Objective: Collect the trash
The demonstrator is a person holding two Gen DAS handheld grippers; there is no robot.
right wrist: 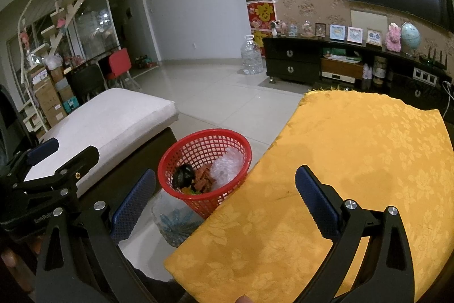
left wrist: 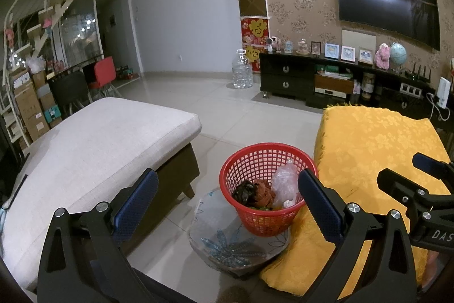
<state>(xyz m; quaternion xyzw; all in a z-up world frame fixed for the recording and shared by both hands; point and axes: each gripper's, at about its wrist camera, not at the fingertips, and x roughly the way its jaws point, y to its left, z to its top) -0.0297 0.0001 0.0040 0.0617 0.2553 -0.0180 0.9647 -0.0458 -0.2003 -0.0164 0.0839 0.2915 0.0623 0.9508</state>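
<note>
Both tools, left tool point(left wrist: 227, 195) and right tool point(right wrist: 225, 190), gape wide, holding nothing. The red basket point(left wrist: 241, 161) of trash point(left wrist: 264, 189) stands on the floor beside the yellow-covered tabletop point(right wrist: 354, 146).

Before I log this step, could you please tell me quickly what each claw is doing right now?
Left claw: open, holding nothing, above the red basket.
Right claw: open, holding nothing, at the edge of the yellow cloth.
</note>
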